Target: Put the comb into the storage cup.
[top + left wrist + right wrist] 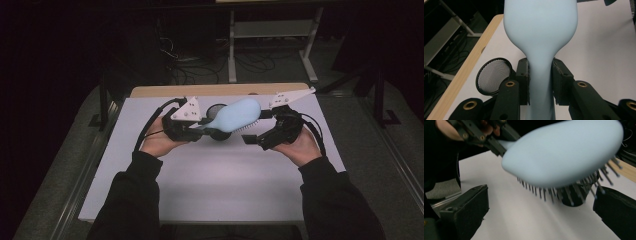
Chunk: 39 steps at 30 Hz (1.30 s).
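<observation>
The left gripper (196, 129) pinches the narrow handle of a pale blue hairbrush (235, 116), its two black fingers (522, 82) pressed against either side of the neck. In the left gripper view the brush (540, 27) widens above the pads into its broad, smooth back. The brush is held up off the white worktop (215, 175), near the far middle of it, head pointing toward the person's right and bristles facing down.

The right gripper (255, 139) waits just beside the brush head with its fingers spread wide. In the right gripper view they (467, 210) stand well apart at the two lower corners, and the brush head (564, 152) hangs between and above them, touching neither. The bristles (544, 193) are a little blurred.

A black mesh cup (494, 75) stands on the worktop just under and behind the brush, close to the left gripper. In the right gripper view the same cup (574, 193) sits directly beyond the bristles, in the gap between the open fingers. In the high view it (216, 110) is partly covered by the brush.

A strip of bare wood (150, 91) runs along the worktop's far edge. Beyond it, cables (200, 65) lie on the dark floor beside a pale metal frame (272, 30).
</observation>
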Motion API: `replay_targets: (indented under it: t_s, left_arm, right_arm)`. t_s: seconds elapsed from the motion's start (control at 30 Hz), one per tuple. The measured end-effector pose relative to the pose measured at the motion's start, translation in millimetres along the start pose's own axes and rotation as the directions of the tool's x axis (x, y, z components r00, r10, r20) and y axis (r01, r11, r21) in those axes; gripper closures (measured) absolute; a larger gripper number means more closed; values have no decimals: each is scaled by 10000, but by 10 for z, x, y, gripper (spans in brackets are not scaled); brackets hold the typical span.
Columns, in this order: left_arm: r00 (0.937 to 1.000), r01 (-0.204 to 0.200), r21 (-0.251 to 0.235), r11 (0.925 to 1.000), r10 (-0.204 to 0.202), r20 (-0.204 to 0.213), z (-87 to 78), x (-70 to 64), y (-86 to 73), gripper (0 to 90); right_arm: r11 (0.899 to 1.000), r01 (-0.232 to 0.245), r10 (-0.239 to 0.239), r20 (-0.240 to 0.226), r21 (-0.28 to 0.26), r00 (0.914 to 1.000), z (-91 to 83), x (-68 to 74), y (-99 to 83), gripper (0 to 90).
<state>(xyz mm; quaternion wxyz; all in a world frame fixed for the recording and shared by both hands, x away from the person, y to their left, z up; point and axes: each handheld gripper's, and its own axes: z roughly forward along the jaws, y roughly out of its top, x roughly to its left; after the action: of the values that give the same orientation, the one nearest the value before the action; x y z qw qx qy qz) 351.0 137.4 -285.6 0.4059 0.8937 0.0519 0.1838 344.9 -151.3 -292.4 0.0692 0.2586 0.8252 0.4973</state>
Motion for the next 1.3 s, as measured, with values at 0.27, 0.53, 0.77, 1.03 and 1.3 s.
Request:
replay_targets:
  t_s: [0.27, 0.53, 0.77, 1.03, 1.3]
  left_arm:
    - [9998, 176, 120, 9998, -175, -56, 83, 15, -17, 706]
    - [9997, 260, 346, 9991, -260, -1, 164, 7, -34, 707]
    - [9985, 547, 232, 9982, -545, -68, 144, 6, -53, 707]
    - [9986, 534, 461, 9975, -535, 25, 216, -37, -64, 711]
    - [9952, 870, 206, 9960, -878, 430, 273, -47, -111, 717]
  right_arm:
    - [9954, -866, 863, -102, -415, 9962, 70, -44, 66, 30]
    - [9903, -1241, 1237, -111, -623, 9923, 93, -30, 154, 86]
    - [9814, -1801, 1814, 148, -672, 9833, 83, -79, 216, 276]
    - [9619, -2685, 2640, -804, -519, 9612, 35, -156, 309, 464]
    - [9871, -1598, 1598, -866, 73, 9833, 40, -46, 461, 525]
